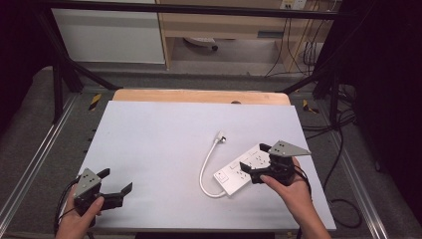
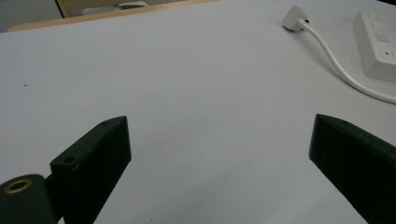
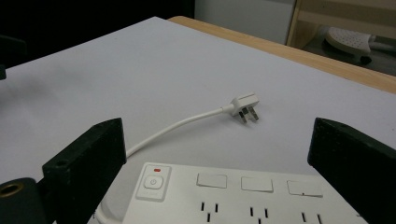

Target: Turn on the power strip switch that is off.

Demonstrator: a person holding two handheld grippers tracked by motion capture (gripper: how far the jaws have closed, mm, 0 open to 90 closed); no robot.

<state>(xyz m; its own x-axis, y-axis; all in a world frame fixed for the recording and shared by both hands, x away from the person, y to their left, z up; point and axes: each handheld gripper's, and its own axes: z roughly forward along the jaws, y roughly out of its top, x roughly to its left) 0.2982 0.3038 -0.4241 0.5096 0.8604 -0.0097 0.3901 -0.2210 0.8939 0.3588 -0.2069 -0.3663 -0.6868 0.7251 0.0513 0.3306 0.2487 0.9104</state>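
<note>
You are hovering your right gripper [image 1: 260, 164], jaws spread wide, over the white power strip [image 3: 233, 196] lying at the table's [image 1: 159, 144] right, so lower squarely astride its body, clear of the cord [image 3: 177, 126] and plug [image 3: 245, 107], while your left gripper [image 1: 110, 186] is waiting spread and empty.

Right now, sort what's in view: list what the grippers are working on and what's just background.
In play: power strip, its cable, plug, right gripper open over the strip.
Background: left gripper, open and idle; white table; floor cables.
</note>
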